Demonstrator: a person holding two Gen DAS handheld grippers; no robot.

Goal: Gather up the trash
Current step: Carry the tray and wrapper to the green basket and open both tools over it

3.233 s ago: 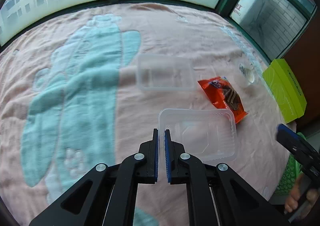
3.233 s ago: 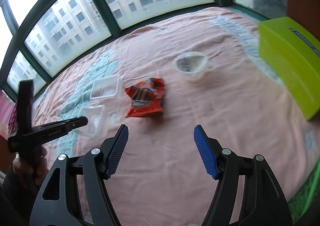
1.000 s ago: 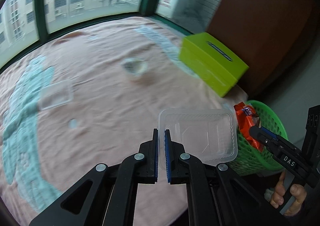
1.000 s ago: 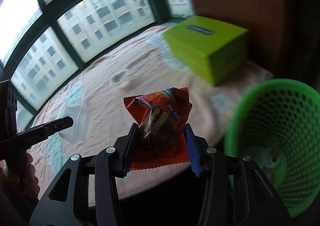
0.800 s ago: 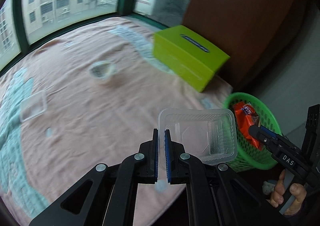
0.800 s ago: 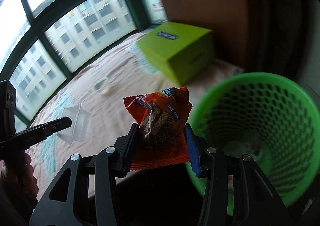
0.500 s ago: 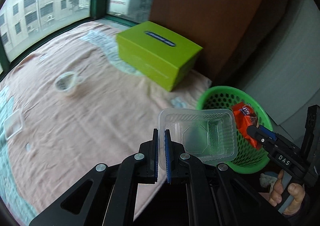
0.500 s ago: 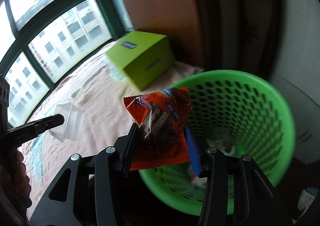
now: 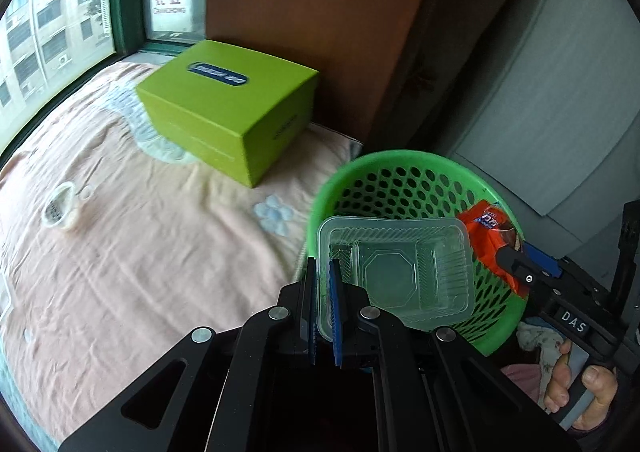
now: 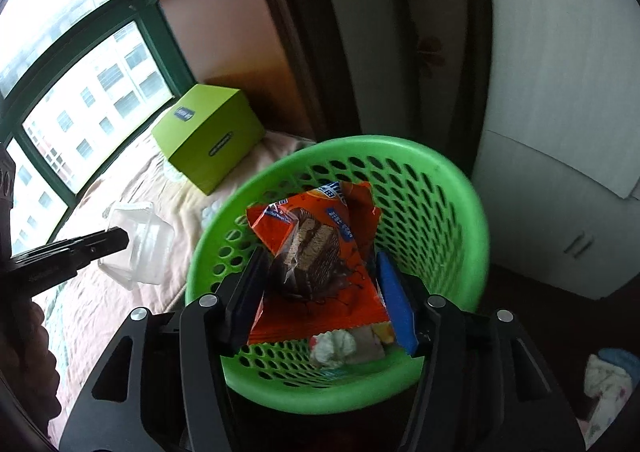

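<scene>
At about nine o'clock in the left wrist view, a small clear plastic cup lies on its side on the pink bed cover. Toward eleven o'clock sits a lime green cardboard box with a dark blue label on its lid, close to the window.

In the middle of that view, the left gripper is squeezed tight on the near wall of a clear plastic food tray. The tray's wall is pinched between the two blue pads. The tray hangs over the near side of the round green plastic basket with holes, which stands just past the edge of the bed.

At about three o'clock in the same view, the orange snack wrapper sits over the far rim of the basket, with the tip of the right gripper next to it. A hand holds the handle at about four o'clock.

In the right wrist view, the clear tray shows at nine o'clock, and the green box at eleven o'clock. In the middle, the right gripper is right above the green basket. Its jaws are opening. The orange wrapper, with a picture of a chocolate cake slice, is between them, and the blue pad on the right stands clear of it. Some white crumpled paper lies in the bottom of the basket.
</scene>
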